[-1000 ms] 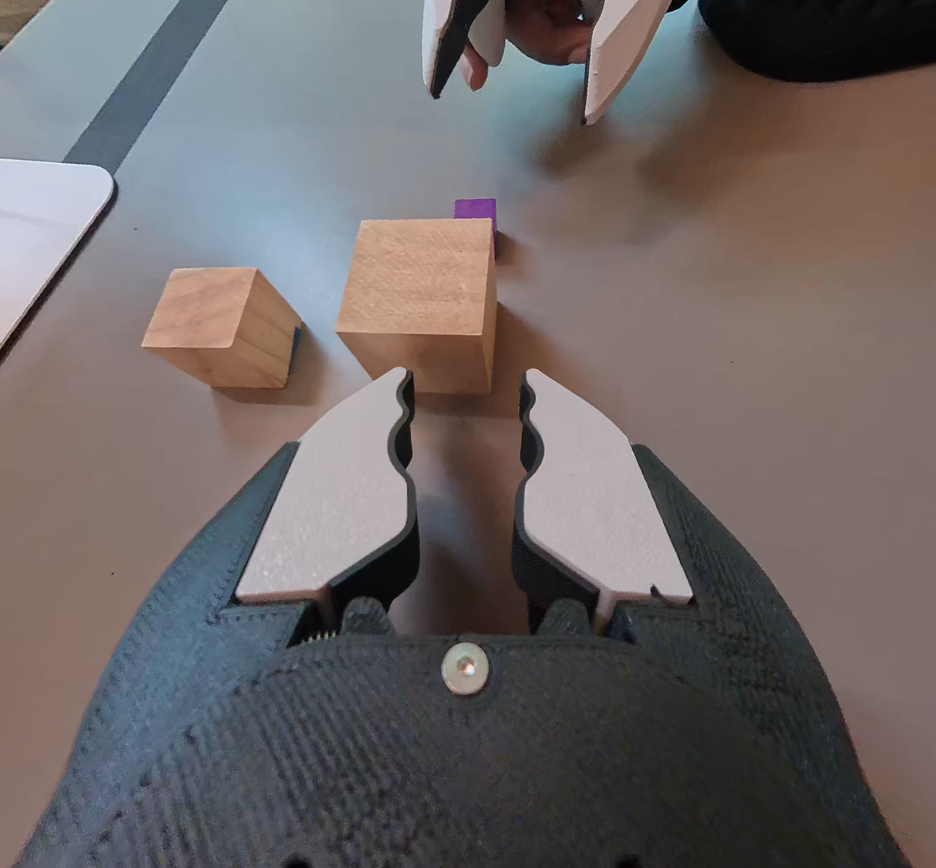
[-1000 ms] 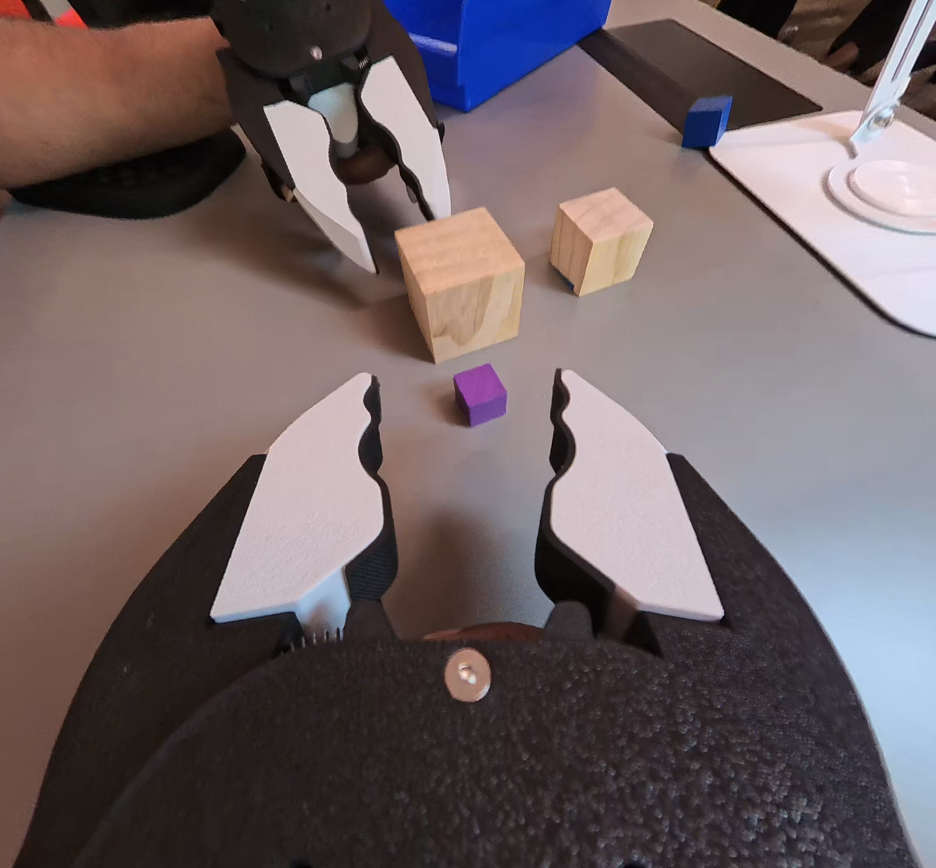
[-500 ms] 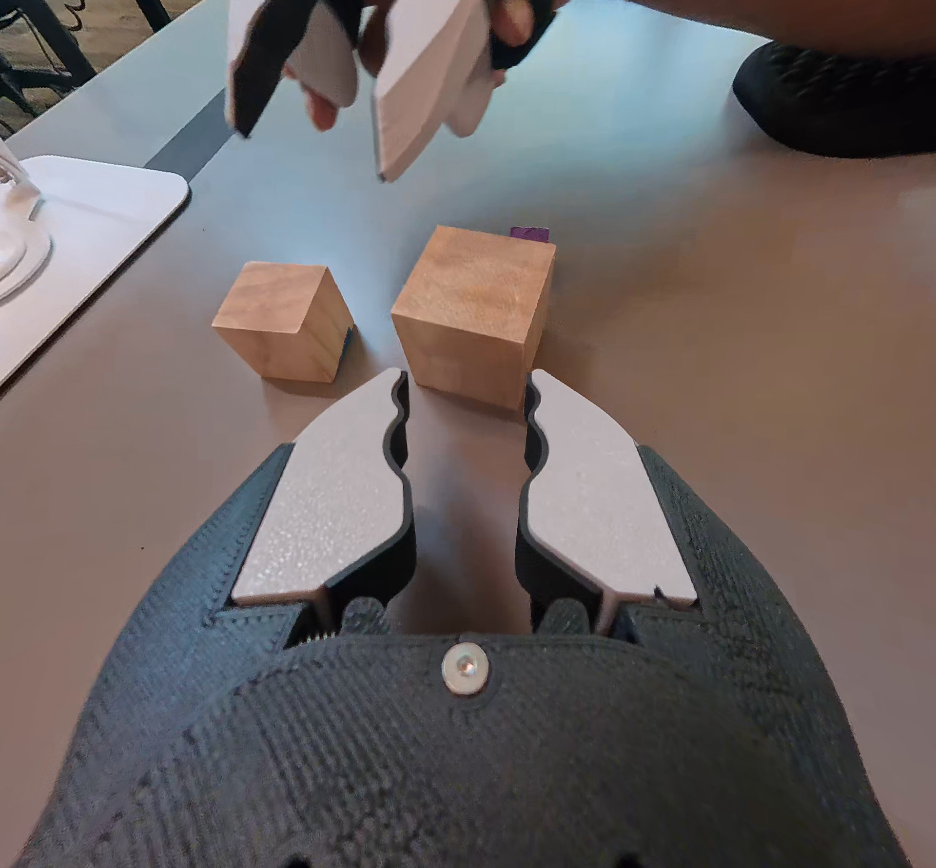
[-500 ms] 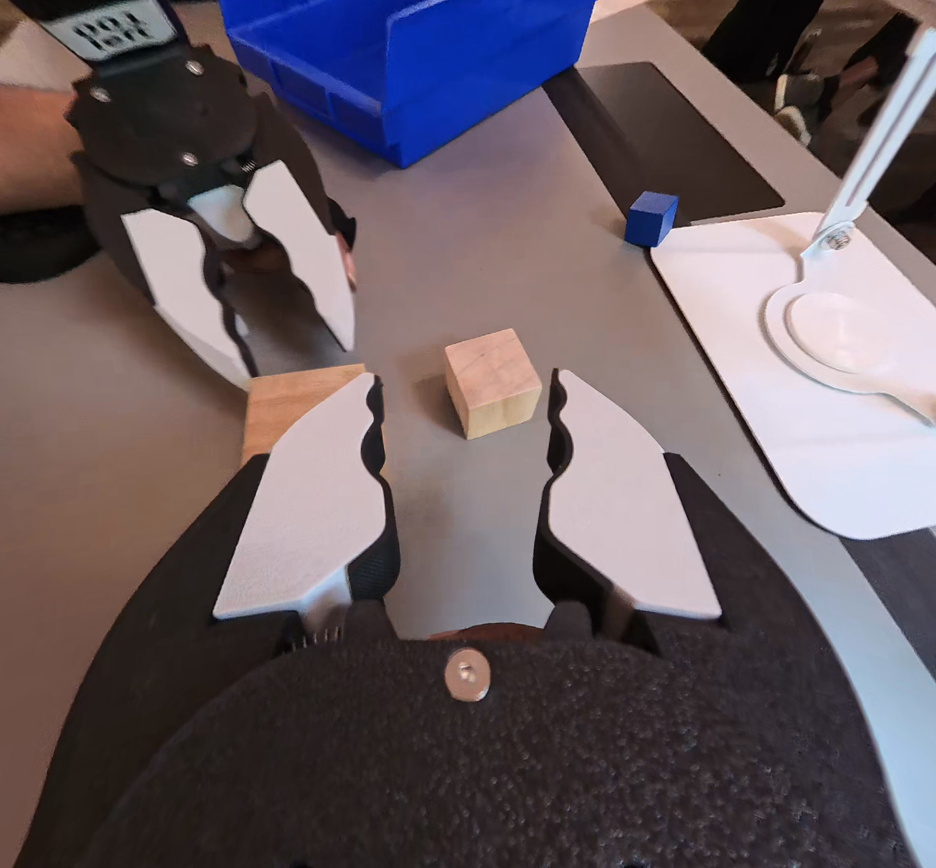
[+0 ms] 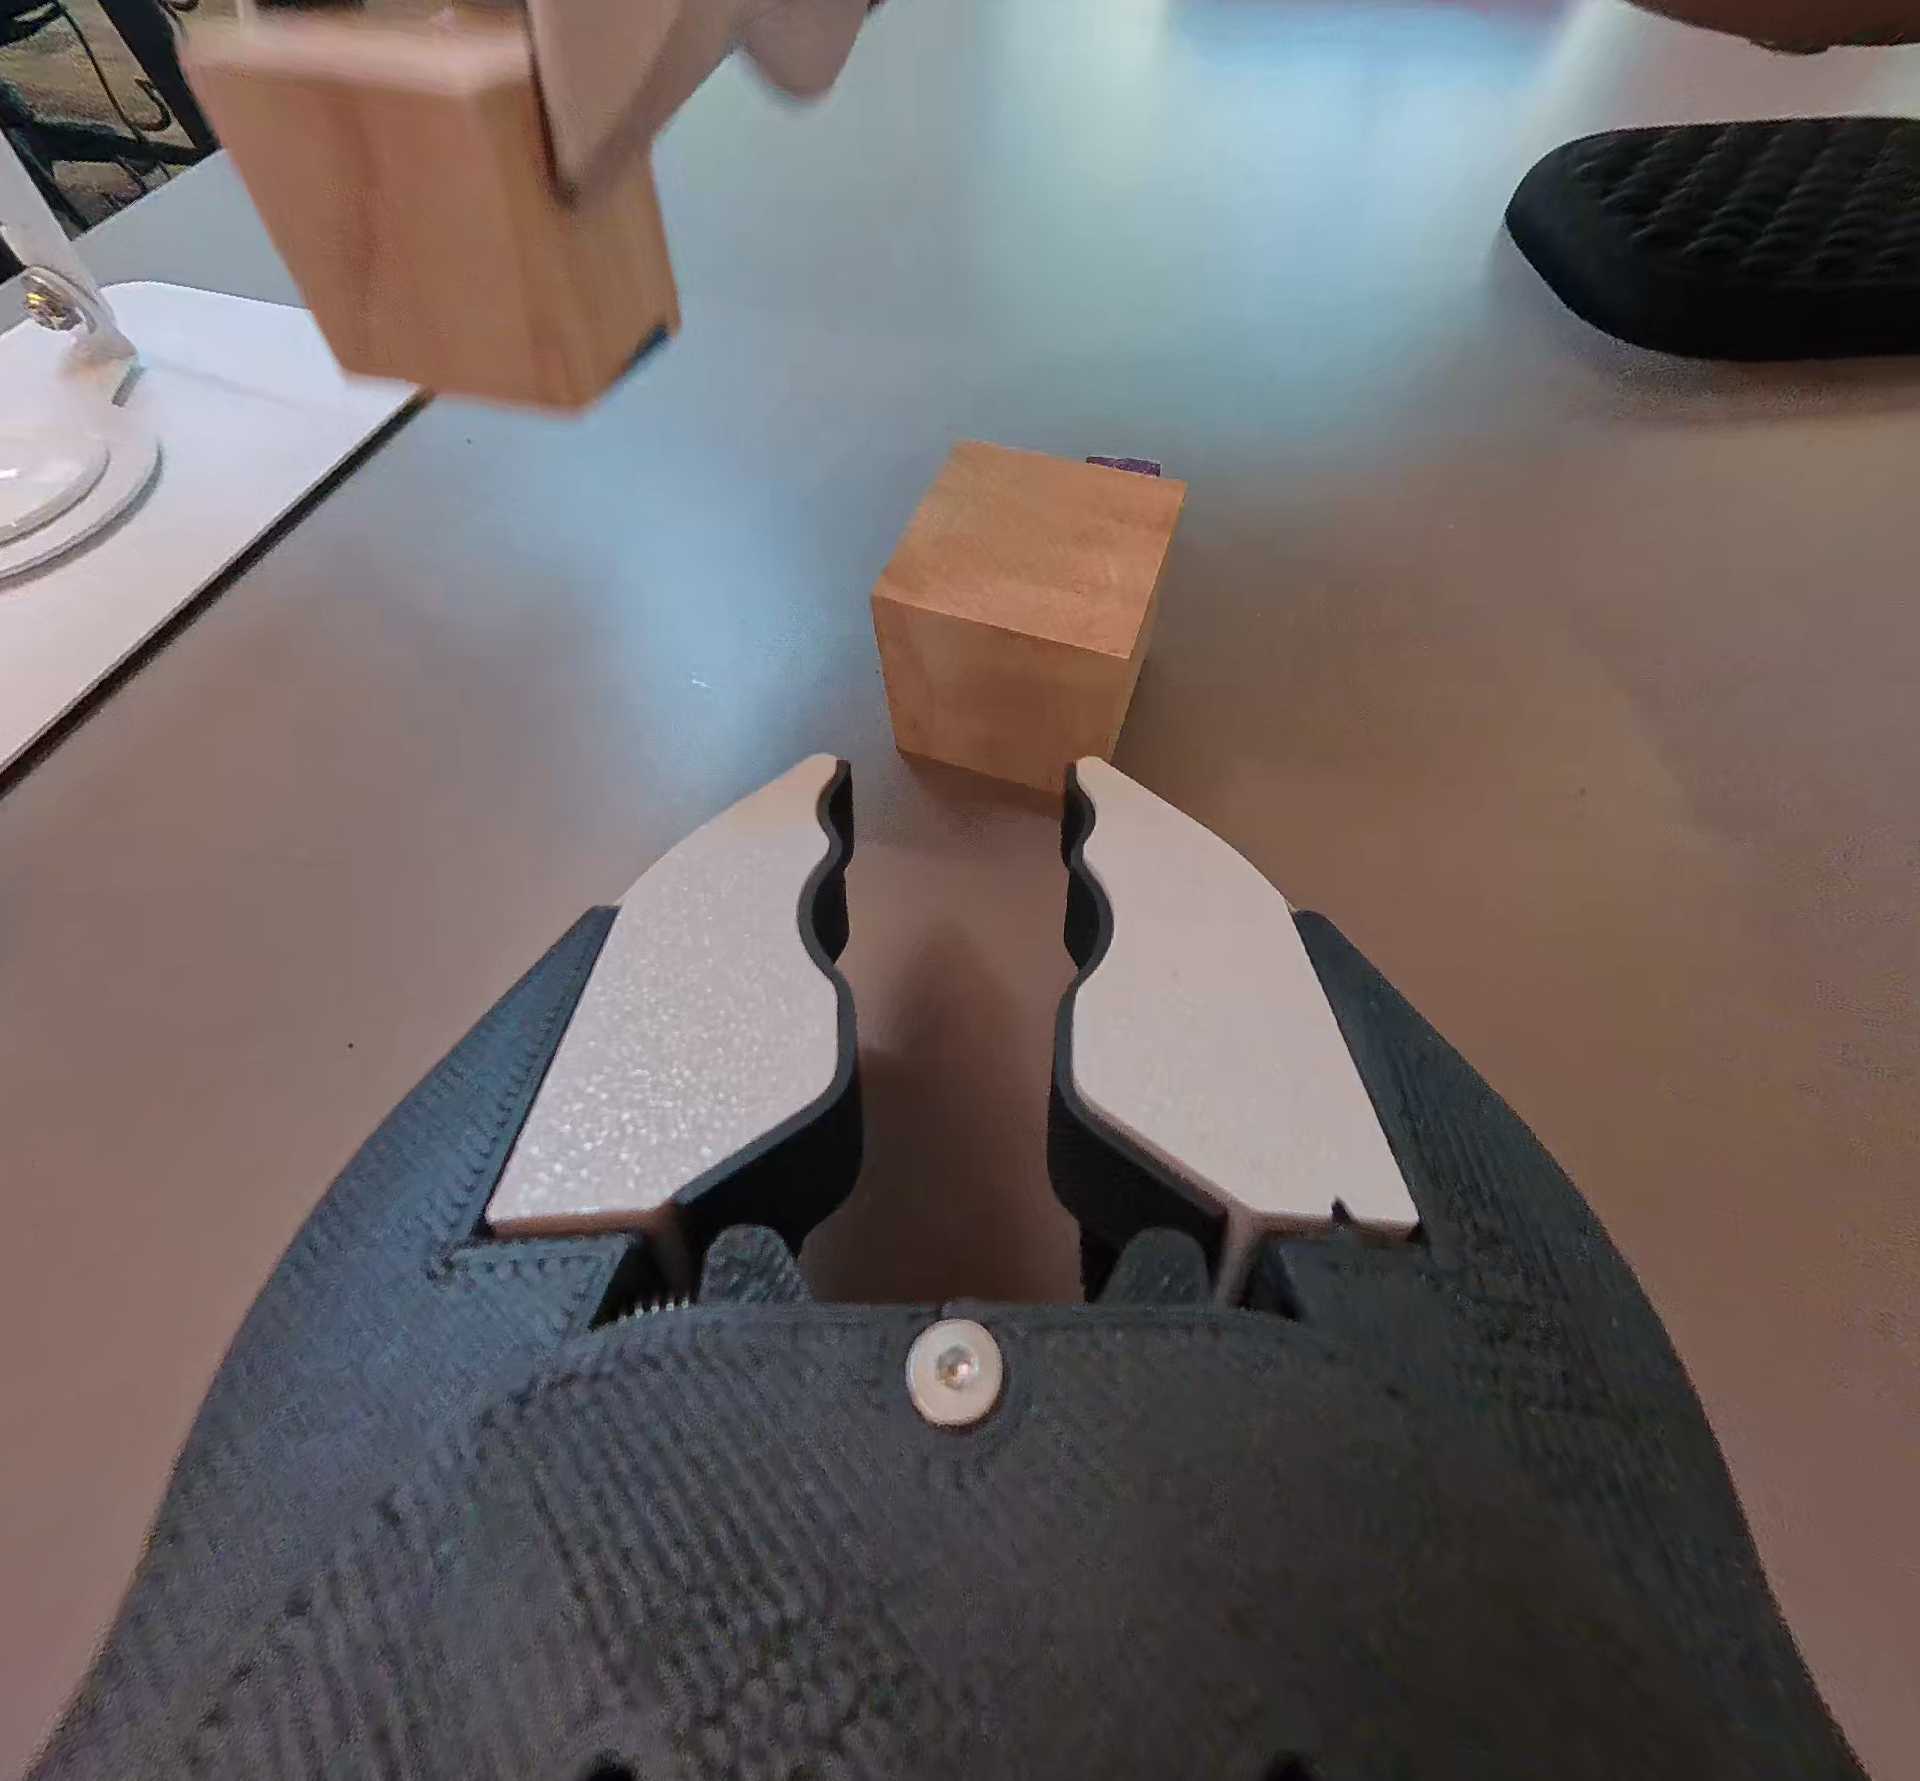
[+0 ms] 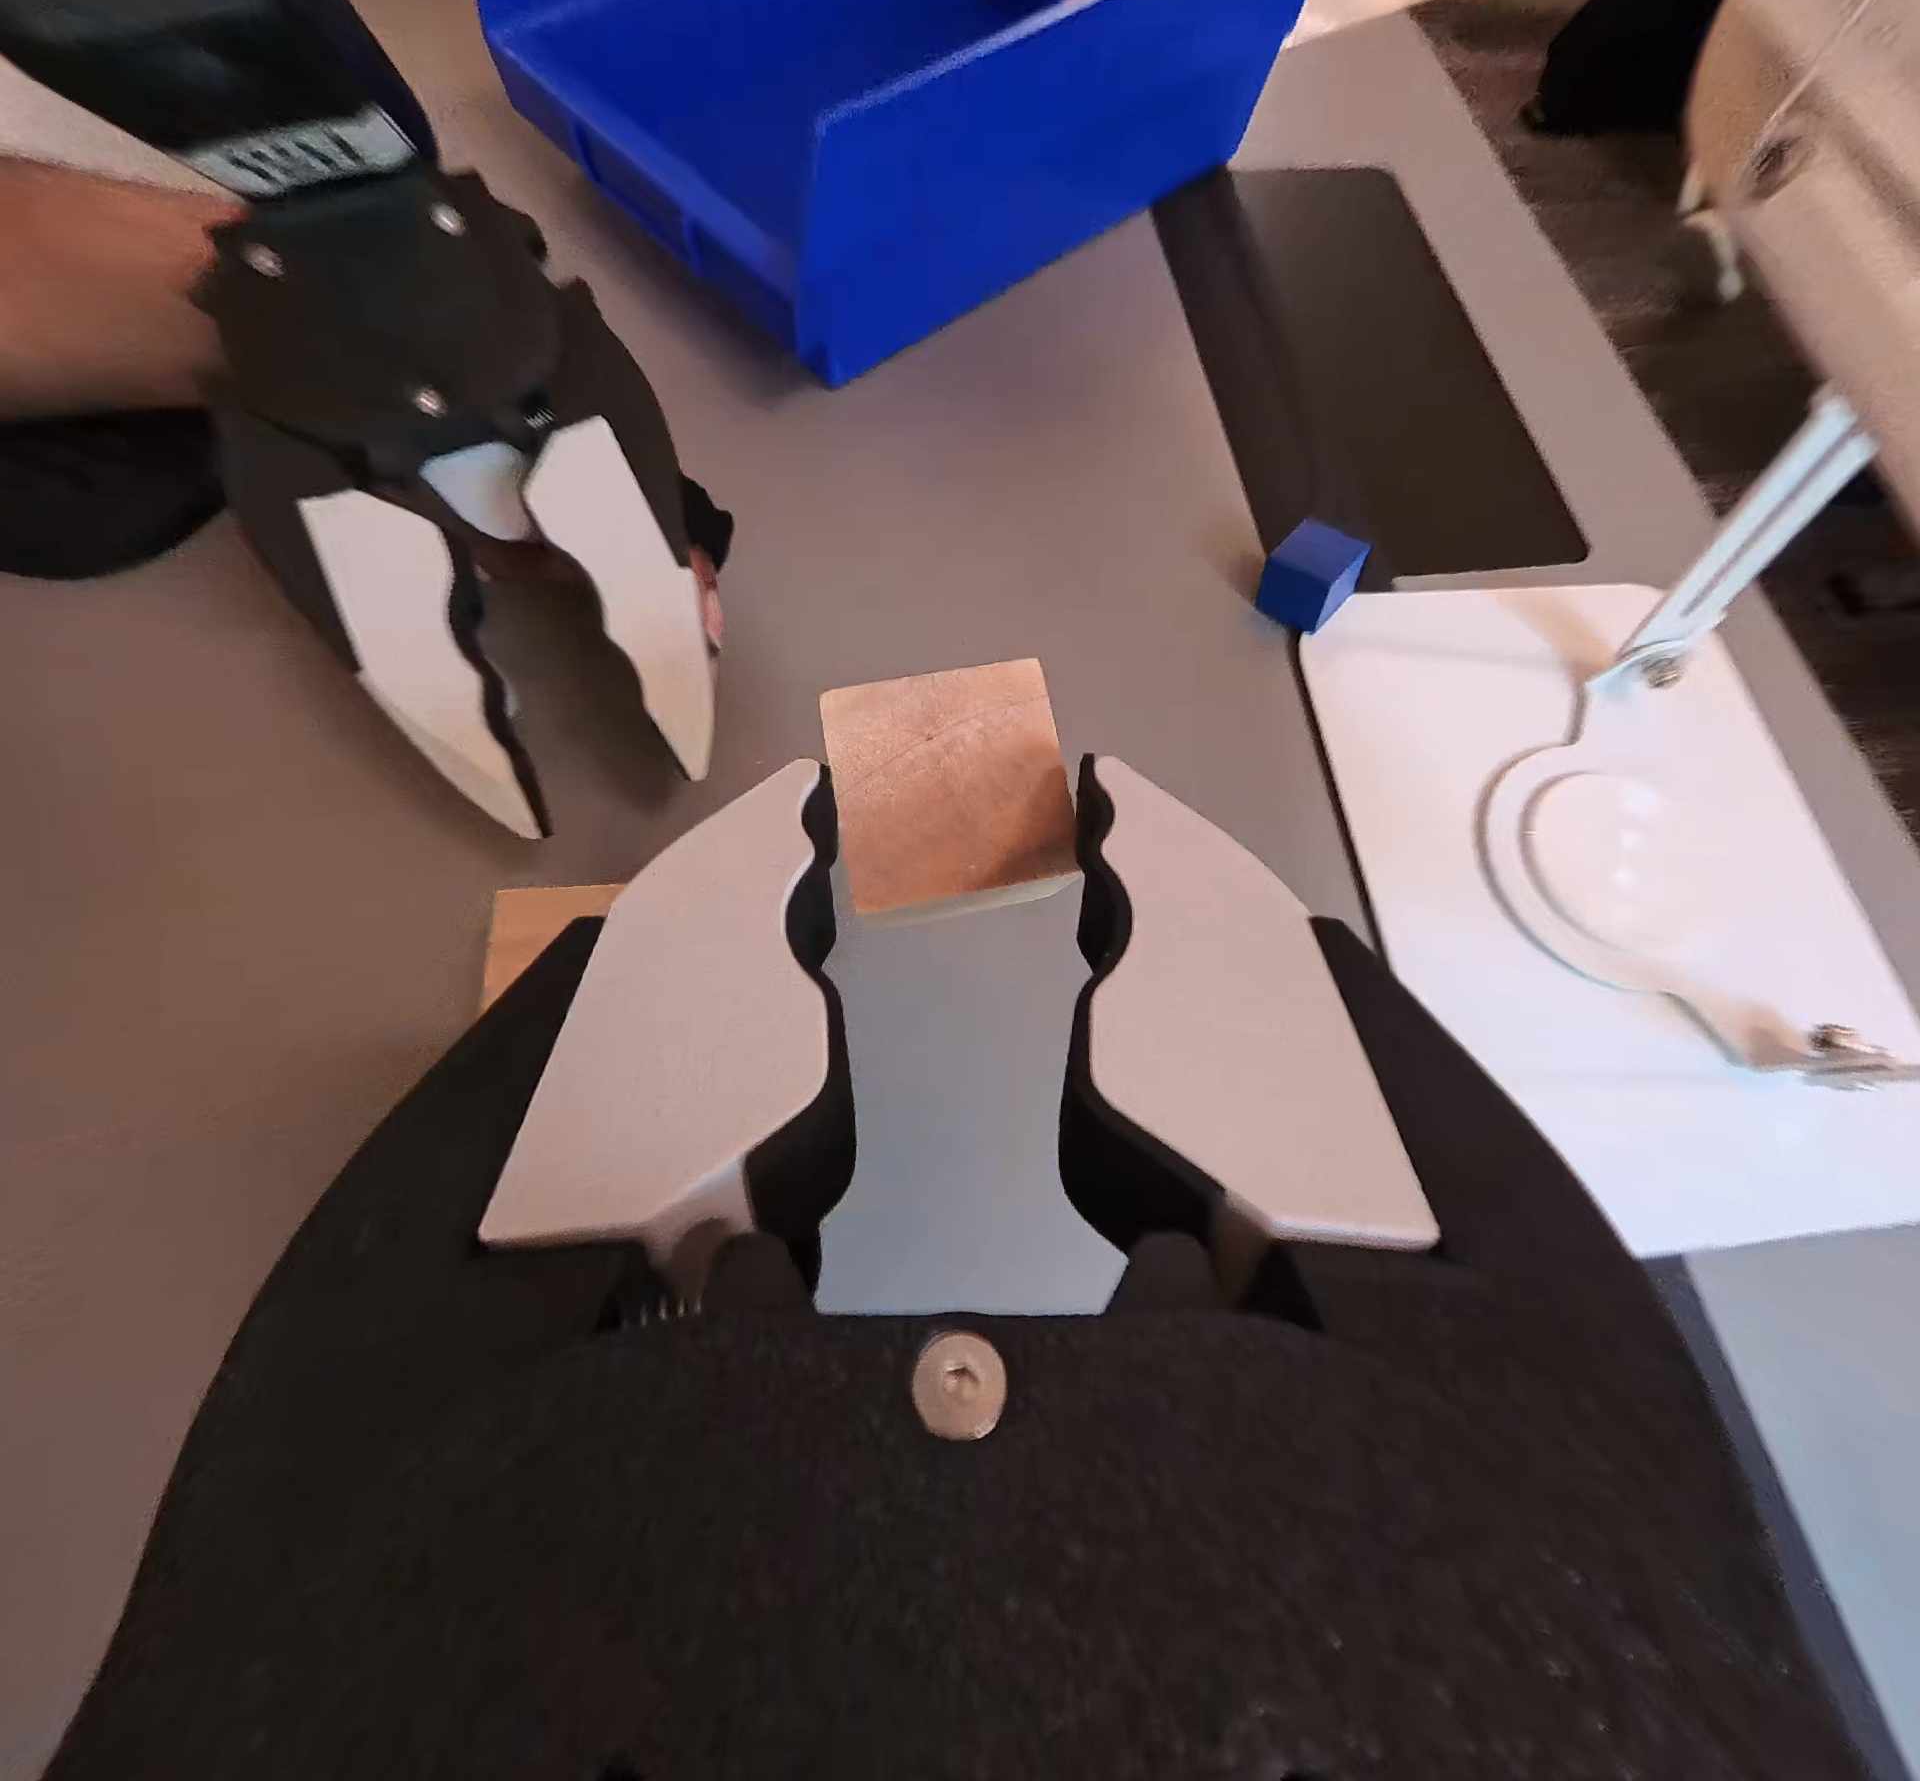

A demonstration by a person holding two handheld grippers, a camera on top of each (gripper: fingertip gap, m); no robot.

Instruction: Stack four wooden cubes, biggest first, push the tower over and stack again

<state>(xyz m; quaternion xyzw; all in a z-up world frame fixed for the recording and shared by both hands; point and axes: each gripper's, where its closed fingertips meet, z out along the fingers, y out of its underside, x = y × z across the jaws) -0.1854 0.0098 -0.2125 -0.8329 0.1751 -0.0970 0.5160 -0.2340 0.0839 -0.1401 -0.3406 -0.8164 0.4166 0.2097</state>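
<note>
the right gripper [image 6: 954, 775] has its jaws clamped on the medium wooden cube [image 6: 951, 786], lifted off the surface; the left gripper [image 5: 958, 775] waits with jaws apart, just short of the big cube [image 5: 1023, 630]; an off-centre drop could slide it off

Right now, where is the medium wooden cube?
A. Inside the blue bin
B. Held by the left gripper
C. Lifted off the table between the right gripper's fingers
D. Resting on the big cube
C: the medium wooden cube hangs in the air, clamped between the right gripper fingers, clear of the big cube on the table.
</note>
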